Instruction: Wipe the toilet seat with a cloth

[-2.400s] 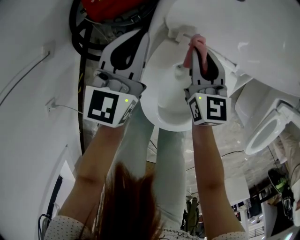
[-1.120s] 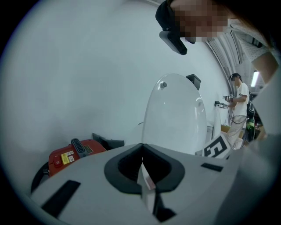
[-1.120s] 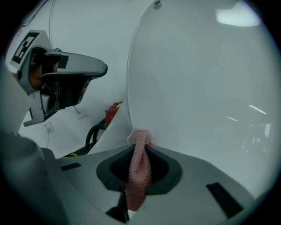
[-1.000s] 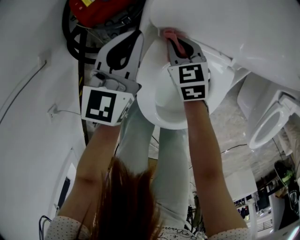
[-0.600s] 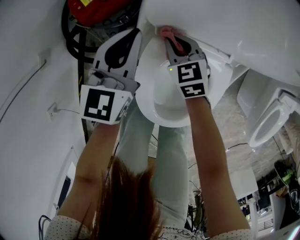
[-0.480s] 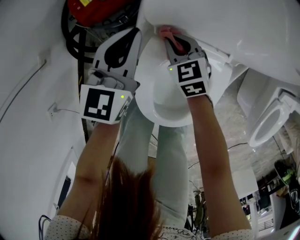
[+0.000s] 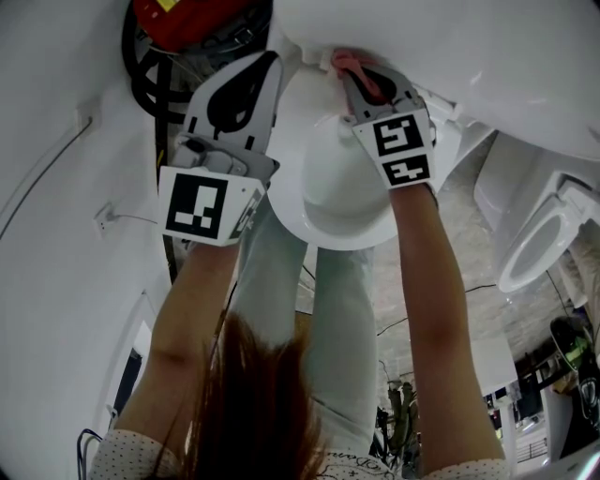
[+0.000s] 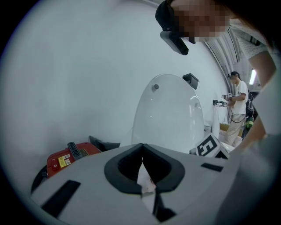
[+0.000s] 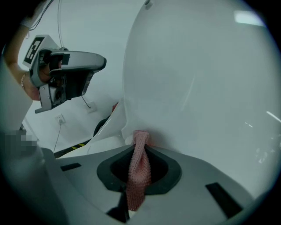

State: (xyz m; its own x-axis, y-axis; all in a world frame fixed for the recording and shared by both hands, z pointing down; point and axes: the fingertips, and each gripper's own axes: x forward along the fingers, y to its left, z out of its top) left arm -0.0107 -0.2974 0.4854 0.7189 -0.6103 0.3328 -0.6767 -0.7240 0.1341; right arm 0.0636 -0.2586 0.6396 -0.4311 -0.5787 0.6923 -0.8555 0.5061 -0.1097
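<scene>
A white toilet seat [image 7: 328, 211] lies below me with its lid [image 7: 487, 47] raised. My right gripper [image 7: 361, 75] is shut on a pink knitted cloth [image 7: 349, 62], whose tip is pressed where the seat's rear meets the lid. In the right gripper view the cloth [image 9: 138, 171] runs up between the shut jaws of the right gripper [image 9: 139, 140] and touches the foot of the lid [image 9: 197, 79]. My left gripper [image 7: 270, 61] hovers just left of the seat, shut. The left gripper view shows the left gripper [image 8: 142, 147] with only a thin pale sliver between its pads.
A red device [image 7: 187, 19] with black hose sits behind the toilet on the left, also in the left gripper view as the red device [image 8: 66, 160]. A second toilet [image 7: 539, 248] stands to the right. A wall socket [image 7: 101, 217] is at left. A person [image 8: 239, 101] stands far off.
The right gripper carried the cloth leftward along the seat's rear, then drifted slightly back to the right. The left gripper has hardly moved.
</scene>
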